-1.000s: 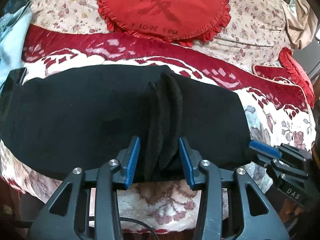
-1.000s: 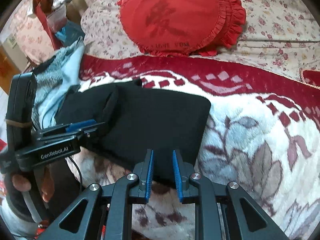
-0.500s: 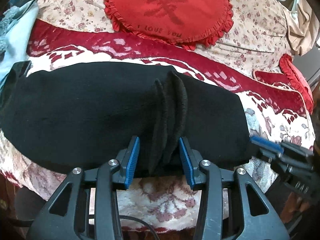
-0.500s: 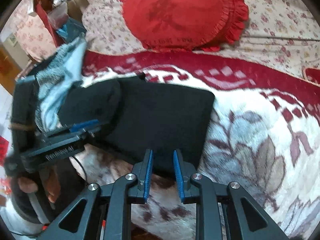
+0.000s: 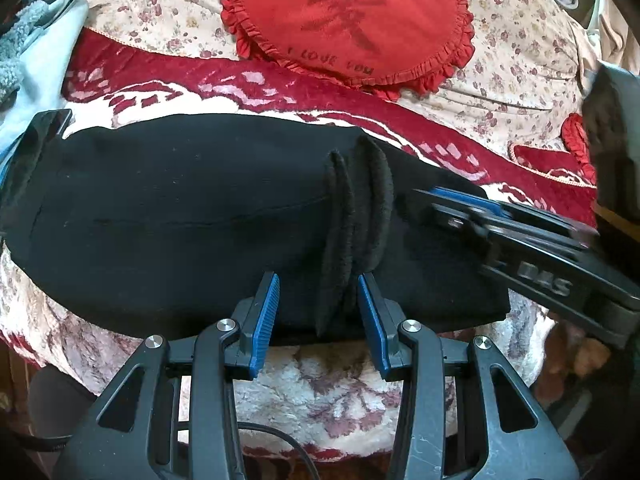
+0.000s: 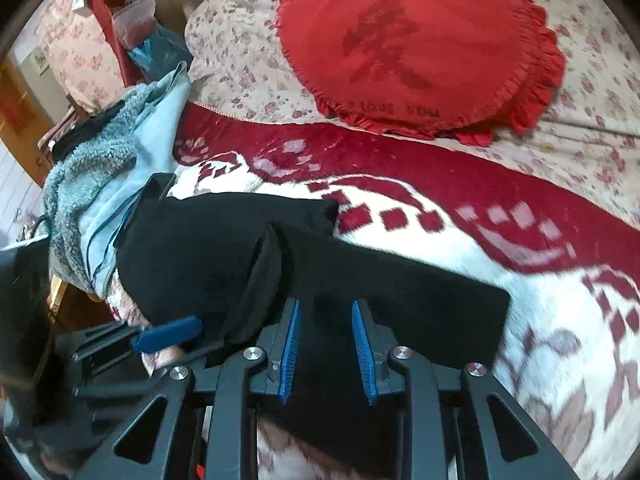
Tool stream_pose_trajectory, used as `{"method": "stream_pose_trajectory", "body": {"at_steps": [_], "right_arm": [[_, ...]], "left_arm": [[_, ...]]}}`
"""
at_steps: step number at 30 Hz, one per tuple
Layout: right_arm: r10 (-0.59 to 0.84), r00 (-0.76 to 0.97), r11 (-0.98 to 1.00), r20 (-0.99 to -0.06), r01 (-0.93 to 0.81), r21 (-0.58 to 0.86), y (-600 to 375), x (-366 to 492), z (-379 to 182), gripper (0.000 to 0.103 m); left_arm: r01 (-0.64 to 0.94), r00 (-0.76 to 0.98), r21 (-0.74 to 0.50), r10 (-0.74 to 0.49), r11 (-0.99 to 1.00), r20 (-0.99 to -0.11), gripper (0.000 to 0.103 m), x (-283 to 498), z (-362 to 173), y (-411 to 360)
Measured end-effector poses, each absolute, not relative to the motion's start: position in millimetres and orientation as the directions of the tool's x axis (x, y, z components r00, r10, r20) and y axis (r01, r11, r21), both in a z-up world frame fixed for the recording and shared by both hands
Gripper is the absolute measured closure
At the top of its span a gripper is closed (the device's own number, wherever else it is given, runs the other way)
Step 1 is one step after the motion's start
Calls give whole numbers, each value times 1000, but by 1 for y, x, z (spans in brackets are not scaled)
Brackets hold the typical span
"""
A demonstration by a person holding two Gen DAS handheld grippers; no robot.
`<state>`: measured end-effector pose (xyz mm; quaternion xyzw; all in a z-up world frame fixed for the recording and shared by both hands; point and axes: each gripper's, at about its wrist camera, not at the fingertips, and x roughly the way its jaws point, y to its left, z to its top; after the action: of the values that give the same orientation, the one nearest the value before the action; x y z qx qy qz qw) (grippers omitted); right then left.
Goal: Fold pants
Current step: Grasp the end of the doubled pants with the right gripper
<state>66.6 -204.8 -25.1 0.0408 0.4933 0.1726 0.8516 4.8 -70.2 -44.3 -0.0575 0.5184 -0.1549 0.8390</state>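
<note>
Black pants (image 5: 180, 216) lie folded across the red and white blanket (image 5: 320, 384). My left gripper (image 5: 318, 312) is at their near edge, shut on an upright bunch of thick fabric layers (image 5: 360, 216). In the right wrist view my right gripper (image 6: 326, 340) hovers over the flat part of the pants (image 6: 400, 300). Its jaws are opening; fabric lies beneath them and the pads do not press it. The right gripper (image 5: 452, 204) shows at the right of the left wrist view, just beside the bunch. One left gripper pad (image 6: 168, 335) shows to the left.
A round red frilled cushion (image 5: 348, 24) lies behind the pants on a floral sheet (image 6: 240, 52). A light blue fleece garment (image 6: 100, 184) is heaped at the pants' left end. Another red cushion (image 5: 576, 148) sits at the right. A hand (image 5: 568, 360) shows under the right gripper.
My right gripper has slid left along the pants toward the left gripper, and its jaws have widened. The left gripper has stayed put with the bunch between its pads.
</note>
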Motion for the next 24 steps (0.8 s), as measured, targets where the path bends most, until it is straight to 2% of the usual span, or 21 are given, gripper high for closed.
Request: {"method": "stream_pose_trajectory", "body": {"at_steps": [6,13,20,23,24], "right_arm": [[293,453,942,-842,-286,174,-184,91,-35,78],[329,439,935,-836,-274,224,-186,110,-42,76],[361,459,926,-812,-281,253,-191,88,-19,76],[350,432,926,-831,-290,240,-186,77,-25,76],[345,419,928,-840,-289,237,-185,76,-31,76]], "left_arm": [[191,412,-265,-322,945,-852,63,8,-47,-69],[177,416,-276,-326,945,-849,63,11,-51,-68],[169,422,-280,-326,945,-846,63,3,-46,-63],[157,421,-284,-324,946,-847,63,0,-45,-60],[153,418,-288,-326,945,-848,60,-1,-44,-58]]}}
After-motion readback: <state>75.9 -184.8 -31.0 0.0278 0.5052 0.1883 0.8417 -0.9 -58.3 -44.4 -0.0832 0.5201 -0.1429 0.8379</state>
